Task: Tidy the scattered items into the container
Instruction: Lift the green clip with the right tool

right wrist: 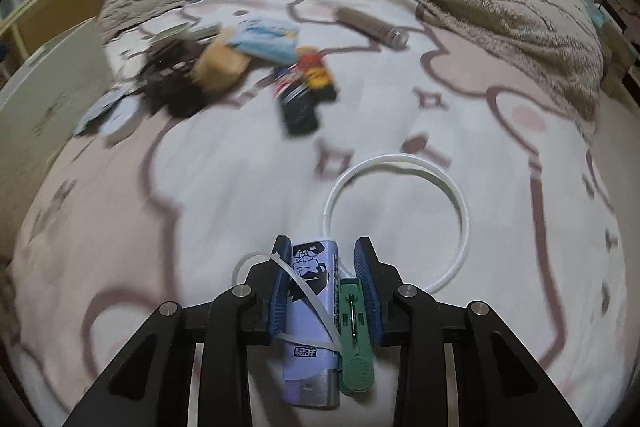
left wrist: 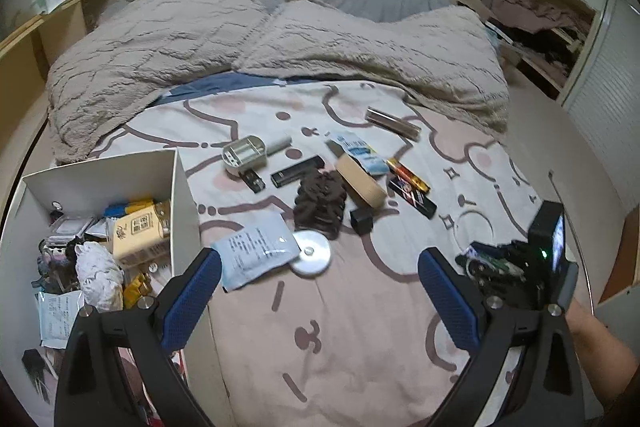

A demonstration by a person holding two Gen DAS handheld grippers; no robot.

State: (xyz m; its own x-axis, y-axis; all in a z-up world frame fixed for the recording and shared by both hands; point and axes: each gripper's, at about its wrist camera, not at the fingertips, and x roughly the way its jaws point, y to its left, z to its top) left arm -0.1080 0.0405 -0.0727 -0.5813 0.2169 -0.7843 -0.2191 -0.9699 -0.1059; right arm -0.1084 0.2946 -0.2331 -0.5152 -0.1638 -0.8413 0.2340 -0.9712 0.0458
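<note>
My left gripper (left wrist: 320,267) is open and empty above the patterned bed sheet, just right of the white box (left wrist: 176,195), which holds several items. Ahead of it lie a paper packet (left wrist: 256,251), a white disc (left wrist: 311,251), a brown scrunchie (left wrist: 320,203), a tan case (left wrist: 360,179) and several small packs. My right gripper (right wrist: 325,259) is shut on a lilac lighter (right wrist: 310,307) together with a green clip (right wrist: 354,323) and a white cable tie. A white ring (right wrist: 400,219) lies on the sheet just ahead. The right gripper also shows in the left wrist view (left wrist: 516,267).
A rumpled beige blanket (left wrist: 280,39) covers the far half of the bed. A metallic tube (left wrist: 394,123) lies near its edge. Wooden shelving (left wrist: 24,43) stands at the left and an open closet (left wrist: 536,27) at the right.
</note>
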